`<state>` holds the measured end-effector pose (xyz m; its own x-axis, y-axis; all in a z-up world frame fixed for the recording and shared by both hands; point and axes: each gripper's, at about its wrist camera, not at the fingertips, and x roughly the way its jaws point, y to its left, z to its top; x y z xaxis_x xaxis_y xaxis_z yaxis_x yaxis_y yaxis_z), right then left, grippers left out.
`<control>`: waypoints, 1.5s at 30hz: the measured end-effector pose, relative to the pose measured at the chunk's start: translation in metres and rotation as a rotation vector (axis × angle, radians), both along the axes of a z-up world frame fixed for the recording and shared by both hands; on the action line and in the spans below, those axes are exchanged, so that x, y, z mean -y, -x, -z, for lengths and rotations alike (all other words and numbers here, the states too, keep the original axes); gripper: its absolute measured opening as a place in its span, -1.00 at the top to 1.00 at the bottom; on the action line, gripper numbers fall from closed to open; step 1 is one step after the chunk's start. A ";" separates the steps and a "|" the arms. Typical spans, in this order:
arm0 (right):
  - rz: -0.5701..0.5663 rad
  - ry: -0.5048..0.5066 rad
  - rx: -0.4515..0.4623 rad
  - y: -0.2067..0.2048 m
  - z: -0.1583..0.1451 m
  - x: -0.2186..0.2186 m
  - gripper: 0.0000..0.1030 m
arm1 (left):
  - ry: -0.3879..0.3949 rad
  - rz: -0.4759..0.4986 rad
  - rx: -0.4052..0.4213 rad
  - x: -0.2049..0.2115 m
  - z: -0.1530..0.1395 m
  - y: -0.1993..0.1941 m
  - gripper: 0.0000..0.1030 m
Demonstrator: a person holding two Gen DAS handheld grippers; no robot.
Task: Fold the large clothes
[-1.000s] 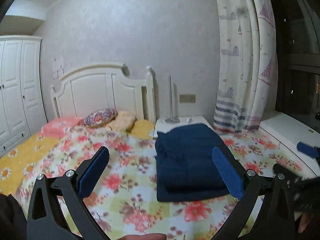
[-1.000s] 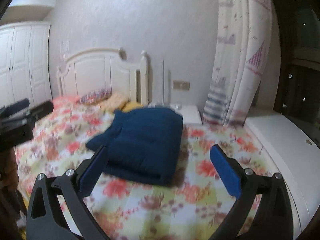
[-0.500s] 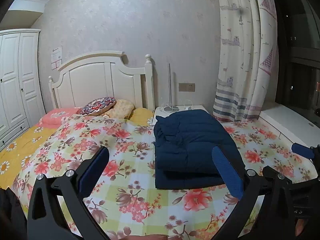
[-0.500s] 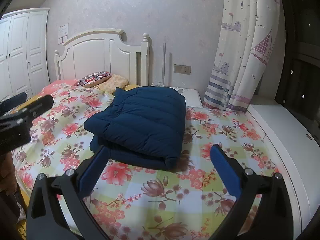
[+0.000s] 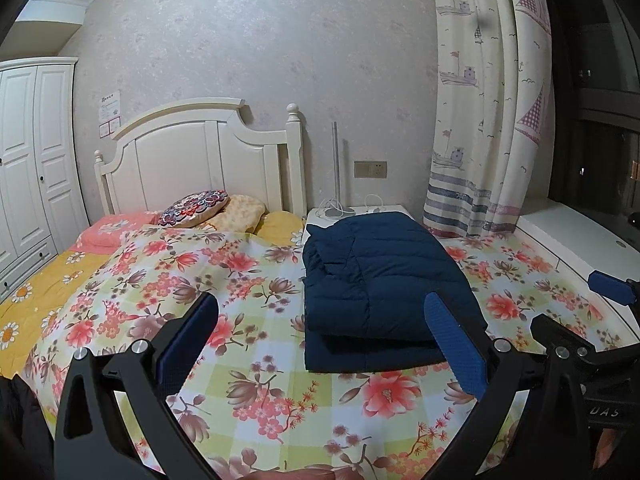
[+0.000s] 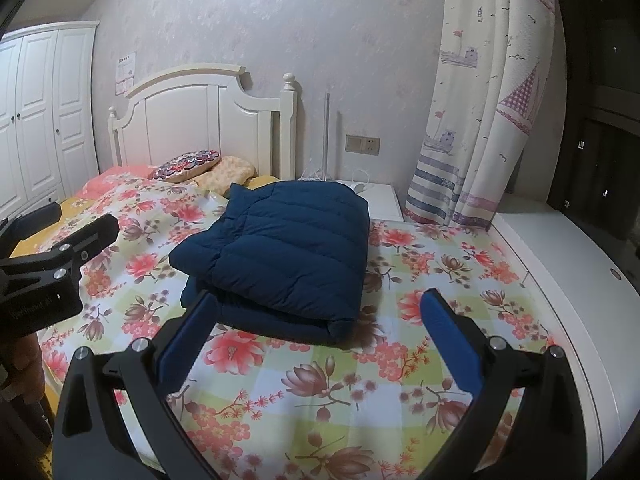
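Now my left hand-held gripper (image 5: 320, 344) open, empty, above flowered bed quilt (image 5: 248, 280). My right hand-held gripper (image 6: 316, 340) open too, empty. Folded navy quilted down jacket (image 6: 288, 252) lies on bed, right side, just beyond both.

Place: a home bedroom is showing in both views.
Bed: a white wooden headboard (image 5: 200, 160) is standing at 11 o'clock, above a floral patchwork quilt (image 5: 248, 280).
Storage: a white panelled wardrobe (image 5: 28, 160) is filling 9 o'clock.
Window side: a sailboat-print curtain (image 5: 488, 100) is hanging at 1 o'clock.
Bedside: a white nightstand (image 6: 380, 196) is sitting beside the bed.
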<state>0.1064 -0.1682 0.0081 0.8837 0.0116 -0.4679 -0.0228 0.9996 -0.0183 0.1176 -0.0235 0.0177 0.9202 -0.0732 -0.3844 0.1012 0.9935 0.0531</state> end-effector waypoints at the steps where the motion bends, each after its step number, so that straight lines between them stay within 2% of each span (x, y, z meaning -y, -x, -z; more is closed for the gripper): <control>1: 0.000 0.001 0.000 0.000 0.000 0.000 -0.95 | -0.001 -0.003 0.001 0.000 0.000 0.000 -0.91; 45: -0.005 0.014 0.067 0.016 -0.022 -0.008 -0.95 | -0.005 -0.001 0.002 -0.002 0.003 0.003 -0.91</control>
<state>0.0899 -0.1606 0.0297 0.9132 0.0102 -0.4074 -0.0261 0.9991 -0.0336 0.1150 -0.0211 0.0142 0.9212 -0.0703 -0.3828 0.0999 0.9933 0.0581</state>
